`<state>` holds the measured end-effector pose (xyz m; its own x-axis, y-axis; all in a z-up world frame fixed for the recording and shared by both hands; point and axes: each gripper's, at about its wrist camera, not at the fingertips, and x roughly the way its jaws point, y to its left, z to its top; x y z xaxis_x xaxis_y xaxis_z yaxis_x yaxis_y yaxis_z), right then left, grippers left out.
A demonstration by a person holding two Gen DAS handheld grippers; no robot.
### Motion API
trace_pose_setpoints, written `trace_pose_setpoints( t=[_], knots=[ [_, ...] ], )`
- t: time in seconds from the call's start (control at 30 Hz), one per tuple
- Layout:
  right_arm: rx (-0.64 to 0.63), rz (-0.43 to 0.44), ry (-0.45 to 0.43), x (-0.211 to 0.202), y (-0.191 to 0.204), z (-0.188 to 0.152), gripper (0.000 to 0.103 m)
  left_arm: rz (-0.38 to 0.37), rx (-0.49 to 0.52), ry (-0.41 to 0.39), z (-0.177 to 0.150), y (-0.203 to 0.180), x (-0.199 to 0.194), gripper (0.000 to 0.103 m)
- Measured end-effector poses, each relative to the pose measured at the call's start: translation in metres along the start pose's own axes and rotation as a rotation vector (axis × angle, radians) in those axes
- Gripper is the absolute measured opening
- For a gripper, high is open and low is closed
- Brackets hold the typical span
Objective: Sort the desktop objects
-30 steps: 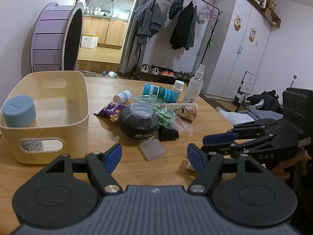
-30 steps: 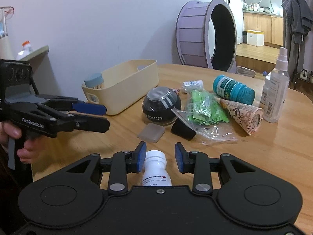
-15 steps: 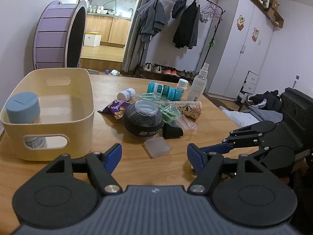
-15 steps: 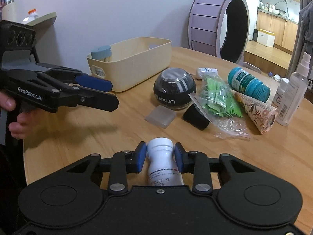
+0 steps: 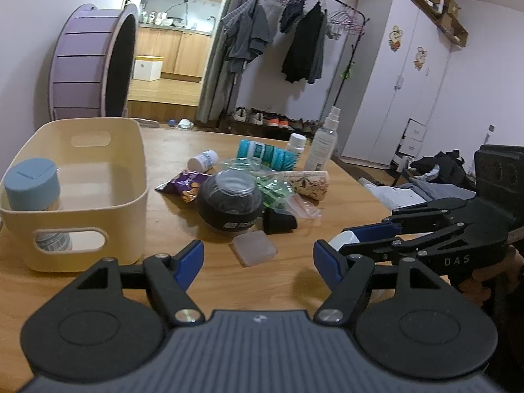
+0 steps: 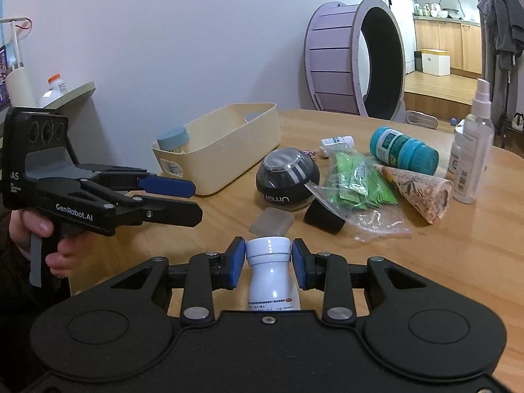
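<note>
My right claw (image 6: pixel 268 263) pinches a white bottle (image 6: pixel 271 275) by its cap, just above the near table (image 6: pixel 458 262). My left claw (image 5: pixel 258 262) gapes wide, holding nothing. Farther left sits the cream bin (image 6: pixel 229 140).

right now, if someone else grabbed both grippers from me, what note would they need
Right gripper: shut on the white pill bottle, lifted over the near table edge.
Left gripper: open, empty, hovering near the cream bin.
In the bin: only the blue-capped jar, in its near left corner.
Left on the table: black gyro ball, frosted square case, black cap, bag of green packets, purple snack packet, patterned cone, teal bottle, small white bottle, spray bottle.
Next, probably: drop the pill bottle in the bin.
</note>
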<state>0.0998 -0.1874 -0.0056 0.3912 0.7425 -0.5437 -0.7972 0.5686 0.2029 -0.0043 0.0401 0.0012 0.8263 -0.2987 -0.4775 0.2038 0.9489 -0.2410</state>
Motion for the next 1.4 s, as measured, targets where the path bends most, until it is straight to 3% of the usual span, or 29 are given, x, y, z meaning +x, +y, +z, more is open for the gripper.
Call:
trace_pose_setpoints(
  t=[0.5,0.7,0.87,1.1,1.4],
  knots=[
    [-0.062,0.023,-0.113,-0.034,0.005,-0.013,0.031,-0.022,0.013,-0.006,0.002,-0.008,0.006,0.073],
    [-0.074,0.020,-0.092,-0.030,0.004,-0.015,0.032,-0.039,0.031,0.002,0.001,-0.014,0.009,0.073],
    [-0.044,0.019,-0.133,-0.043,-0.001,-0.012,0.049,-0.074,0.053,-0.001,-0.001,-0.018,0.007,0.073],
    [0.044,-0.049,-0.210,-0.063,-0.024,-0.012,0.059,-0.158,0.140,-0.016,-0.004,-0.039,0.007,0.073],
    [0.051,-0.072,-0.223,-0.067,-0.033,-0.017,0.065,-0.176,0.213,-0.012,-0.007,-0.062,0.030,0.072]
  ],
)
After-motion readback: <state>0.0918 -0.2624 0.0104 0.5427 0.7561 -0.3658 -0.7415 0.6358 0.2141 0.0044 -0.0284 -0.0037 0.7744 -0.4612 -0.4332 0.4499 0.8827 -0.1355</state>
